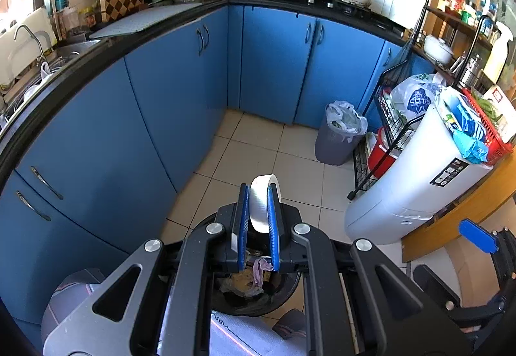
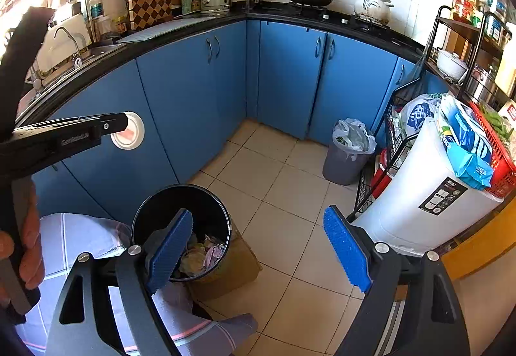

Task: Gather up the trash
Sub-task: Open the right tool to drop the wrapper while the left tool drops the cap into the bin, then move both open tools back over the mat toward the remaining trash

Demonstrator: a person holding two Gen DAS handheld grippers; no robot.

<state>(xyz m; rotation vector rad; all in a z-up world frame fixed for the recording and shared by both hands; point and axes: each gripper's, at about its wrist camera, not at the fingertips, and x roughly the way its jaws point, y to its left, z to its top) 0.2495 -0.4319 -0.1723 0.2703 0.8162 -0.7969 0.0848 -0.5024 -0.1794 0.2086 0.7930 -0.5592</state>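
Observation:
A white round lid (image 1: 259,204) stands on edge between the blue pads of my left gripper (image 1: 258,194), which is shut on it. Directly beneath is a black bin (image 1: 290,291) holding crumpled paper and scraps. In the right wrist view the left gripper (image 2: 122,127) reaches in from the left with the lid (image 2: 129,131) in front of the blue cabinets, above and left of the black bin (image 2: 180,191). My right gripper (image 2: 258,249) stands open and empty, its left pad over the bin's mouth. One of its blue fingers (image 1: 477,235) shows at the right edge.
The black bin sits on a cardboard box (image 2: 232,265) beside a person's knees (image 2: 80,243). A grey bin with a plastic liner (image 2: 348,156) stands by the cabinets (image 2: 193,91). A black wire rack (image 2: 396,143) and a white tub (image 2: 419,201) crowd the right.

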